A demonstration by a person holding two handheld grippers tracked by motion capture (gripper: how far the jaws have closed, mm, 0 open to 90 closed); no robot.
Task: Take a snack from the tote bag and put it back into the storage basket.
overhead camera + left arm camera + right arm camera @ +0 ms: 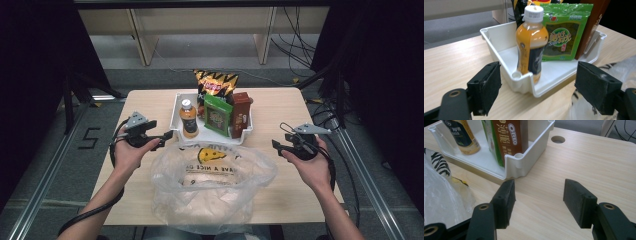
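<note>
High view: a white rectangular plastic tray [176,117] is seen at the table's far middle w/ four items upright in it. An orange-drink plastic bottle w/ white cap and dark label [188,119] stands at the tray's left front; beside it are a green flat seaweed-snack packet [218,115], a brown cardboard biscuit box [240,114] and, behind, a black-and-yellow crisp bag [216,82]. A clear, crumpled plastic carrier bag w/ yellow smiley print [212,182] lies open just in front of the tray. The left gripper [167,137] is held near the tray's left front corner, aimed at the bottle; the right gripper [275,146] is held off to the tray's right, well apart from the items.

Left gripper view: the jaws are spread wide, nothing between the pads [491,85]. The bottle [532,47] is framed roughly centre, just inside the tray wall [524,83]. It is judged full, so fairly heavy; rigid but smooth and rounded, so slip is likely. The grip is best taken across the labelled body, approx. mid-height, above the tray rim; the cap is judged too narrow for a steady hold.

Right gripper view: the jaws are apart and empty over the bare light-wood tabletop [584,160], w/ the tray corner [517,166] ahead and the bag's edge [441,195] at left.
</note>
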